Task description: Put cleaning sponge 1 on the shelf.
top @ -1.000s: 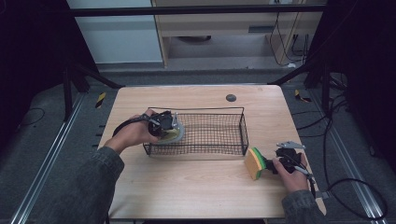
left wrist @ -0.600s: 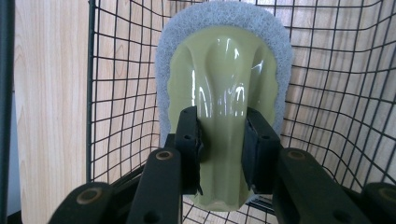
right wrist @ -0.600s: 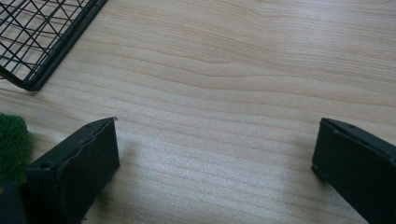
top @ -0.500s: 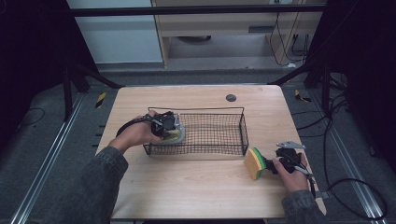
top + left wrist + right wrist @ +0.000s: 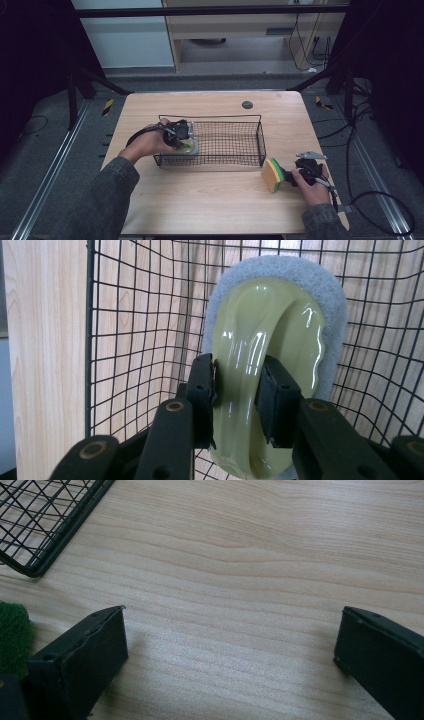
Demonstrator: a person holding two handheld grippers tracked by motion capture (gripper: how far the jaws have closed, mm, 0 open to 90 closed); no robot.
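- Left claw (image 5: pixel 239 400): clamped on the pale green handle of the scrubber (image 5: pixel 272 335); also seen from above (image 5: pixel 181 136) at the basket's left end.
- Scrubber: grey pad, lies inside the basket (image 5: pixel 260 142) close to its left wall, mesh on both sides in the left gripper view.
- Basket: black wire, mid-bench, long side across; right two-thirds of its floor is free.
- Right claw (image 5: pixel 230 645): jaws wide apart, nothing between them, low over bare wood; from above (image 5: pixel 292 176) near the bench's right front edge.
- Sponge (image 5: pixel 274 174): yellow and green, on edge, just beside the right claw, close to the basket's right front corner.
- Bench (image 5: pixel 210 205): open wood along the front and behind the basket.
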